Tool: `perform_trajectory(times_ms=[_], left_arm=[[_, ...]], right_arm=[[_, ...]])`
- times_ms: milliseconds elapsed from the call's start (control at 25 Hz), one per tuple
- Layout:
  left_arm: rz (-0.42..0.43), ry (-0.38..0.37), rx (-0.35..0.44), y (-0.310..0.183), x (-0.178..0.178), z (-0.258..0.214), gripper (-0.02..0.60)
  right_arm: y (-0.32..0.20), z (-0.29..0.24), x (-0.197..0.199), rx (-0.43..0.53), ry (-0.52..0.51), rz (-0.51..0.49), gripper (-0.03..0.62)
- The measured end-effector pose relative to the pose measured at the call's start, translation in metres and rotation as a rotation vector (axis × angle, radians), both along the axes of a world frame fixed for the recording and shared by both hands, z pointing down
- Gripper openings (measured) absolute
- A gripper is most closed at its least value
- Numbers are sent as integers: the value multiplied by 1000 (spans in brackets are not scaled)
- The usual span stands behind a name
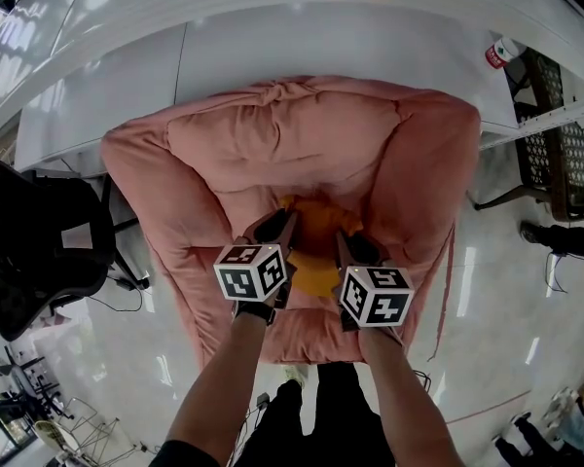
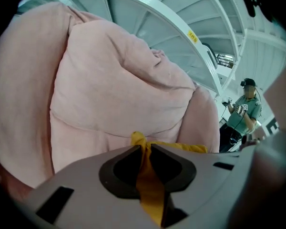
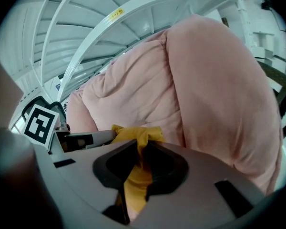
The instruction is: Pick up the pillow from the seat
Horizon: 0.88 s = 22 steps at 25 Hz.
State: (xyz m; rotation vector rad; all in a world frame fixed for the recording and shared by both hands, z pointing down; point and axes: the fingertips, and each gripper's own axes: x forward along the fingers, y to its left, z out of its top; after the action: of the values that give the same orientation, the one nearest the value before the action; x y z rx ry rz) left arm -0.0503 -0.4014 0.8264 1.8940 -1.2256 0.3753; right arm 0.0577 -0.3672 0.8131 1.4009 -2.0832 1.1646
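A small yellow pillow (image 1: pixel 316 230) lies in the hollow of a big pink padded seat (image 1: pixel 292 144). My left gripper (image 1: pixel 287 224) is shut on the pillow's left edge, and yellow cloth (image 2: pixel 145 168) is pinched between its jaws in the left gripper view. On the right edge my right gripper (image 1: pixel 341 241) is shut too, with bunched yellow fabric (image 3: pixel 136 173) squeezed between its jaws. Both grippers sit side by side over the seat's front, and their marker cubes hide part of the pillow.
A white curved table (image 1: pixel 302 27) runs behind the seat, with a can (image 1: pixel 498 53) on it at the right. A black office chair (image 1: pixel 34 241) stands to the left and a metal rack (image 1: pixel 565 154) to the right. A person (image 2: pixel 243 113) stands far off.
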Motion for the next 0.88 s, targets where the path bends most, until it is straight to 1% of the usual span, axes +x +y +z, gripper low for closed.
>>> perform_trajectory(times_ms=[200, 440, 720, 880], left_arm=[[-30, -12, 33, 22, -5, -16, 51], [-6, -27, 83, 49, -2, -41, 38], [-3, -20, 141, 87, -6, -87, 32], [0, -27, 193, 104, -13, -124, 31]], right_arm=[[20, -12, -5, 22, -2, -13, 44], [45, -34, -1, 55, -9, -2, 43], [82, -75, -4, 122, -9, -10, 41], [96, -109, -9, 177, -9, -16, 41]])
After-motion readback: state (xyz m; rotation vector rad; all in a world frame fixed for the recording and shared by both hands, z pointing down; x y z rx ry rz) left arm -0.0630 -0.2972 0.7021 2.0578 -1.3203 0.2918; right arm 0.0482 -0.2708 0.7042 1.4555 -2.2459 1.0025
